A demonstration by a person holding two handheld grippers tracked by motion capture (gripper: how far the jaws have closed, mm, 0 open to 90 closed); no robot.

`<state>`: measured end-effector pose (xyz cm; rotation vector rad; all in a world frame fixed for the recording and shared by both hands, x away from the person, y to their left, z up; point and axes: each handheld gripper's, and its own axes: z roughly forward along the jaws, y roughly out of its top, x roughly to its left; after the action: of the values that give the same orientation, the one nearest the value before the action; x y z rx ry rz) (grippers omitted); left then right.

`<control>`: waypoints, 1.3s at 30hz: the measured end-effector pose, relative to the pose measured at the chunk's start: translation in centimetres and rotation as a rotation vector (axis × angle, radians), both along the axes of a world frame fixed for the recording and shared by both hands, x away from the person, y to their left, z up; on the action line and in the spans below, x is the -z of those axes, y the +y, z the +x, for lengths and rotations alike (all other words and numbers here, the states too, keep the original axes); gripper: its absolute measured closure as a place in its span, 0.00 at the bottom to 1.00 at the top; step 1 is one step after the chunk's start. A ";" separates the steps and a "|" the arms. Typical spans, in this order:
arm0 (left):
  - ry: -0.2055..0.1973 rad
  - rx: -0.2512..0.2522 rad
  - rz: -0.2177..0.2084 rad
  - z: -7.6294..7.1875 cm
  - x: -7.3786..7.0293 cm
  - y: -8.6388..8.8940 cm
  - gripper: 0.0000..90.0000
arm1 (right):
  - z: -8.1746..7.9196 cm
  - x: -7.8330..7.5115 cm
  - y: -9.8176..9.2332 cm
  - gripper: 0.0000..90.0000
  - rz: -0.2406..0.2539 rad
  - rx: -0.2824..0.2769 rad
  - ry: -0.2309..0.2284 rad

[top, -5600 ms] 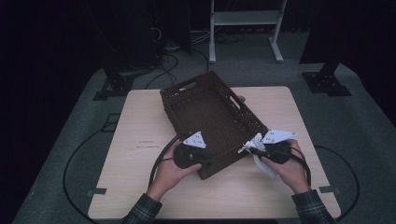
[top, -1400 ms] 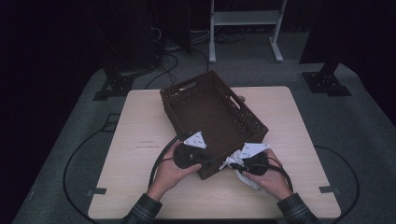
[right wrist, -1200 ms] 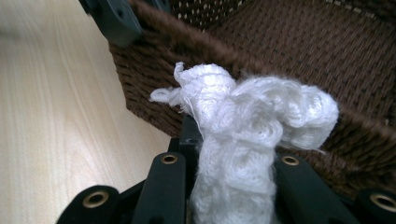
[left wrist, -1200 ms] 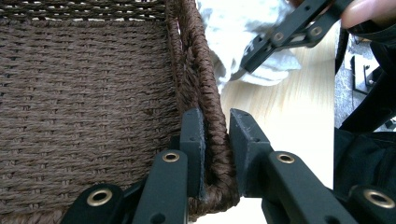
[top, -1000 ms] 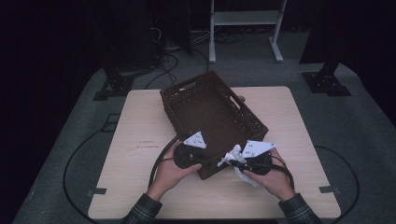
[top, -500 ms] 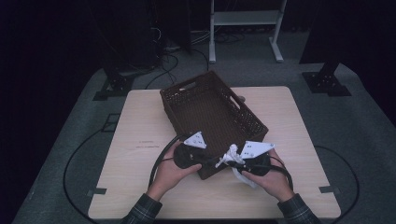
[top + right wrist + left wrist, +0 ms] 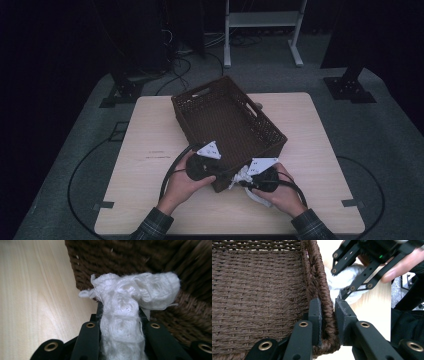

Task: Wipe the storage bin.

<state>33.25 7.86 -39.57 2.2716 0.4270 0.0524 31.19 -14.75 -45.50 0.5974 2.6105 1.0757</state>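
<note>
Looks like a wipe-down of the wicker basket [image 7: 227,117], working on the outer face of its near wall. Nearest the camera, both forearms come in low over the table [image 7: 150,135], each hand wrapped round its tool from behind with the grey plate on top and the cable looping back.

The right gripper [image 7: 120,315] is clamped on a bunched white cloth [image 7: 130,295], with the wad poking out past its tips and pressed against the weave right ahead of it. The left gripper [image 7: 328,312] is pinching the basket's near rim, one jaw inside the wall, one outside, so it's basically the anchor.

In the left gripper view the cloth [image 7: 342,280] sits just beyond and to the right of those jaws, on the outside of the wall.

My take: keep the left grip firm so the basket doesn't skid, and drag the cloth along the weave with light pressure. Loose fibres could easily snag on wicker. Beyond the tools, the rest of the basket runs away diagonally across the table.
</note>
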 end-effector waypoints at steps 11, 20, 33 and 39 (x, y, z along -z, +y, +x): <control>-0.002 0.002 0.001 0.0 0.0 0.0 0.83 | 0.2 1.6 1.0 0.82 -0.052 -0.019 0.026; 0.000 0.010 0.001 0.0 0.0 0.0 0.84 | -0.9 -1.1 0.9 0.82 0.009 -0.042 -0.040; 0.002 0.008 0.003 0.0 0.0 0.0 0.84 | -2.4 -4.5 0.7 0.82 0.080 -0.057 -0.126; 0.001 0.006 0.001 -0.1 0.0 0.0 0.84 | -2.1 -4.1 0.9 0.82 0.073 -0.061 -0.109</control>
<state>33.19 7.82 -39.59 2.2739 0.4214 0.0480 29.05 -13.88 -41.41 0.4636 2.5199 1.1916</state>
